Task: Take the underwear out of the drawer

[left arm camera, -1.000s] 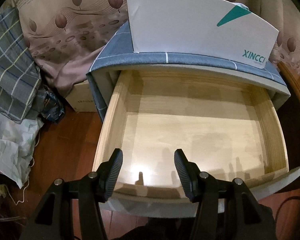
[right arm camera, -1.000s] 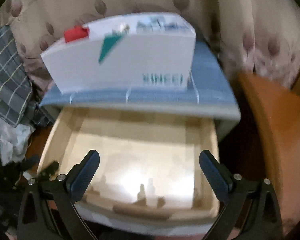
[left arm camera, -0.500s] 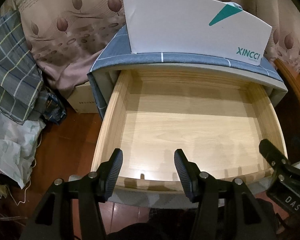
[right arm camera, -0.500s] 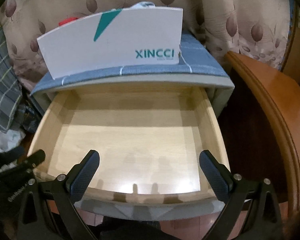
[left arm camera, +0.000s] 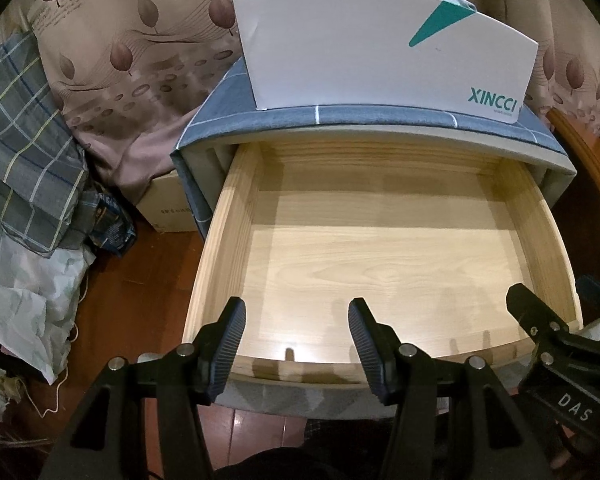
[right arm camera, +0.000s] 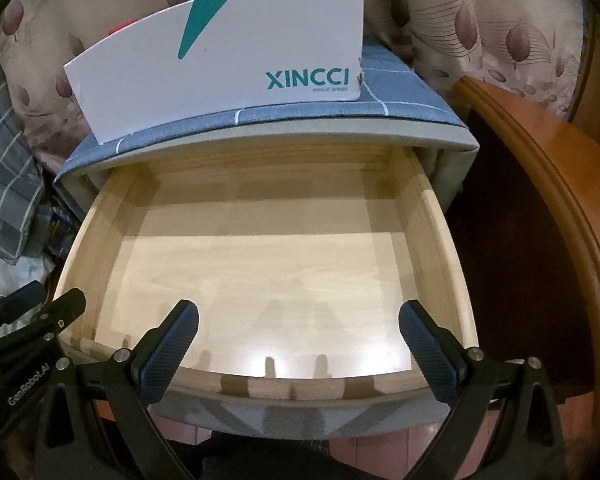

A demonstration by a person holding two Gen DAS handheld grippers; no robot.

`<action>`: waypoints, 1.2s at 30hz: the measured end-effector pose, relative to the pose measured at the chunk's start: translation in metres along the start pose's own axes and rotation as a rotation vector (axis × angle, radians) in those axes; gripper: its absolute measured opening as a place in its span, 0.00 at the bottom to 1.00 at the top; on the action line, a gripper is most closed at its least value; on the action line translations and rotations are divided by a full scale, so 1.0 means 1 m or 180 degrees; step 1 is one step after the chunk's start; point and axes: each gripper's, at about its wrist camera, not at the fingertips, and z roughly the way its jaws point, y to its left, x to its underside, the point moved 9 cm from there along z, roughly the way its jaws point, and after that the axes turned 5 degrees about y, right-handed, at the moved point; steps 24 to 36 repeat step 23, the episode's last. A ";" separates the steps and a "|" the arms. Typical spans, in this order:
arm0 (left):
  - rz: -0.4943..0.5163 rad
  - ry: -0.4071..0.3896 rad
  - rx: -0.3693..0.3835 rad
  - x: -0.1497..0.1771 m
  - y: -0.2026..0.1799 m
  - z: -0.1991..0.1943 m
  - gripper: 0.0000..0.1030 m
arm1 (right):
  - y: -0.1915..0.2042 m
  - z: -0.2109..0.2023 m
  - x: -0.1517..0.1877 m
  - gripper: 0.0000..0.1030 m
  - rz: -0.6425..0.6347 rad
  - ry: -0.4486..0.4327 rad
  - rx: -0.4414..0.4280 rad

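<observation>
Pale wooden drawer standing pulled open with bare floor, left tongs and right tongs hovering over its front edge, both gaping apart and gripping nothing, white XINCCI cardboard box sitting on the blue checked cabinet top

Blue-checked nightstand, white XINCCI box on top (upright), wooden drawer pulled open beneath

One open wooden drawer sits at centre, one white XINCCI box at twelve o'clock on one blue-covered nightstand, one plaid cloth at nine, and two grippers at six.
</observation>
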 end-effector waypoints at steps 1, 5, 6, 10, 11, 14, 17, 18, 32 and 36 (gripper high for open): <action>-0.0002 -0.0004 0.0002 0.000 0.000 0.000 0.53 | 0.001 0.000 0.000 0.97 -0.0011 0.0008 0.0005; -0.0002 0.0001 0.0001 0.000 0.000 0.001 0.53 | 0.002 0.001 0.002 0.97 -0.0047 0.0031 0.0019; -0.0002 0.0002 0.0001 0.000 -0.001 0.001 0.53 | 0.003 0.002 0.002 0.97 -0.0056 0.0033 0.0021; 0.0002 -0.0006 -0.0006 -0.001 0.000 0.000 0.53 | 0.004 0.002 0.002 0.97 -0.0076 0.0047 0.0036; 0.0005 -0.0008 -0.0007 -0.001 0.000 0.001 0.53 | 0.004 0.002 0.002 0.97 -0.0080 0.0047 0.0040; 0.0025 -0.0013 -0.0006 0.000 -0.002 0.002 0.53 | 0.004 0.003 0.003 0.97 -0.0087 0.0052 0.0042; 0.0049 -0.0047 0.0006 0.000 -0.003 0.001 0.53 | 0.004 0.004 0.002 0.97 -0.0092 0.0059 0.0039; 0.0054 -0.0068 -0.0004 0.000 -0.003 0.000 0.53 | 0.004 0.004 0.002 0.97 -0.0092 0.0058 0.0036; 0.0104 -0.0074 -0.0010 0.000 -0.005 -0.001 0.53 | 0.004 0.004 0.002 0.97 -0.0094 0.0063 0.0040; 0.0104 -0.0074 -0.0010 0.000 -0.005 -0.001 0.53 | 0.004 0.004 0.002 0.97 -0.0094 0.0063 0.0040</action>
